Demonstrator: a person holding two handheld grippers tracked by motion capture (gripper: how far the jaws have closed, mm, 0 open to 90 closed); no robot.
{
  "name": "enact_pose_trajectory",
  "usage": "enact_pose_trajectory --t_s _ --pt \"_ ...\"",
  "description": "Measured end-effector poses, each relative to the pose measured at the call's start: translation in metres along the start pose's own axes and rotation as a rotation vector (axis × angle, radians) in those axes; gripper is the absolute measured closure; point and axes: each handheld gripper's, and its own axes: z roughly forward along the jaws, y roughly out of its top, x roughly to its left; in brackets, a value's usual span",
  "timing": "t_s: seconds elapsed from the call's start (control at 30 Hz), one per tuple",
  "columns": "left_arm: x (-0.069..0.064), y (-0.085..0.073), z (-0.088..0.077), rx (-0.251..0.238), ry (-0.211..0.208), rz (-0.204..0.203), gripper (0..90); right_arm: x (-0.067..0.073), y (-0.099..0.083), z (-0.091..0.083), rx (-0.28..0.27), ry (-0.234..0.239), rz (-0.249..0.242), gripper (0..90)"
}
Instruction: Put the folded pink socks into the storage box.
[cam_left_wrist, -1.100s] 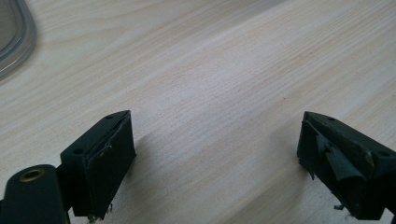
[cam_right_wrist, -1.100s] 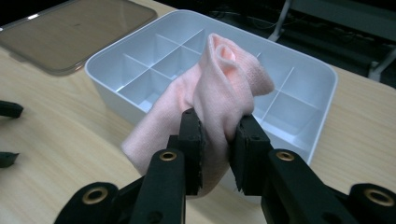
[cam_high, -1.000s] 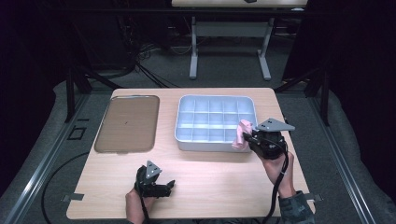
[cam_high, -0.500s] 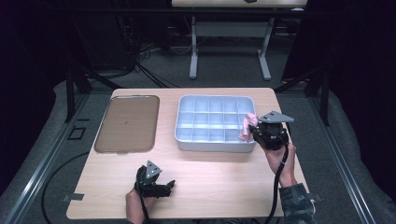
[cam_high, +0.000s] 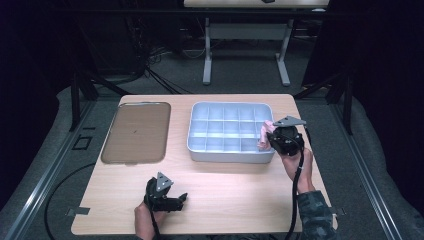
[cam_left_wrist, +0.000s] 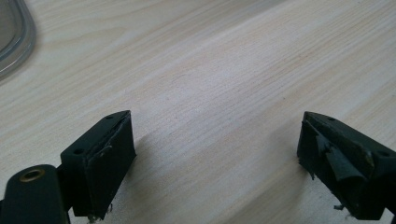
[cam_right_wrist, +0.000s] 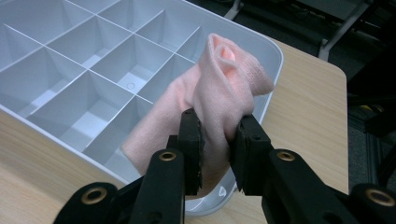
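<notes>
A pink sock (cam_right_wrist: 219, 100) hangs bunched between the jaws of my right gripper (cam_right_wrist: 218, 144), which is shut on it. The sock (cam_high: 264, 136) dangles over the right-hand compartments of the grey divided tray (cam_high: 200, 148), just inside its right wall; in the right gripper view the tray's rim (cam_right_wrist: 273, 60) curves behind the sock. My right gripper (cam_high: 272, 140) sits at the tray's right edge. Near the table's front edge my left gripper (cam_high: 181, 200) rests low, its jaws wide apart over bare wood with nothing between them; its pads (cam_left_wrist: 108, 163) are worn.
A flat brown tray lid (cam_high: 136, 131) lies at the left of the table; its clear rim (cam_left_wrist: 18, 42) shows in the left gripper view. The tray's compartments hold nothing. A white table frame (cam_high: 207, 50) stands beyond the table on the dark floor.
My right gripper has carried the pink sock forward and a little down, from the tray's near right corner further along its right side. The left gripper has stayed put.
</notes>
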Motion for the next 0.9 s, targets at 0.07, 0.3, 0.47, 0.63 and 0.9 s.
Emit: enact_pose_trajectory --t_s 0.07,0.3,0.47,0.63,0.9 --pt "0.000 0.000 0.000 0.000 0.000 -0.001 10.9 -0.001 0.000 0.004 0.014 -0.004 -0.006 74.9" --pt "0.000 0.000 0.000 -0.001 0.001 -0.004 10.9 0.001 -0.005 0.020 0.049 -0.034 -0.027 74.8" --pt "0.000 0.000 0.000 -0.001 0.001 -0.004 10.9 0.001 -0.010 0.029 0.077 -0.042 -0.038 74.7" --pt "0.000 0.000 0.000 -0.001 0.001 -0.004 10.9 0.000 -0.011 0.036 0.086 -0.045 -0.038 74.6" --pt "0.000 0.000 0.000 -0.002 0.000 -0.004 10.9 0.000 -0.014 0.047 0.125 -0.044 -0.045 74.4"
